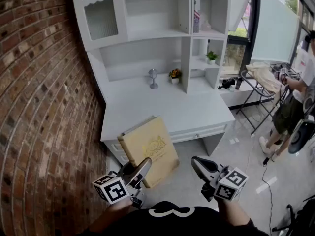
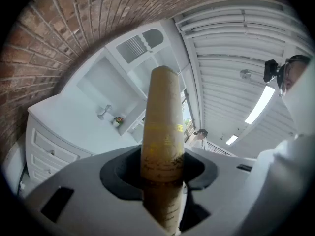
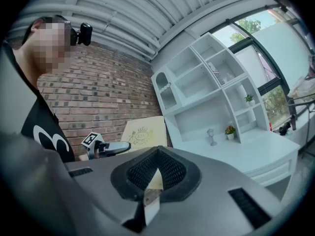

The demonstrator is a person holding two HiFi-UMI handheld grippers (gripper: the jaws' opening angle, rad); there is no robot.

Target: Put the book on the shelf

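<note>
My left gripper (image 1: 142, 167) is clamped on the tan book (image 1: 150, 149), which sticks out ahead of it, over the near edge of the white desk (image 1: 162, 107). Only the left gripper view shows the book's edge pinched in the jaws; the head view shows its cover. My right gripper (image 1: 199, 163), beside it, has its jaws together on nothing. Both point level toward the shelves (image 1: 157, 14) ahead.
</note>
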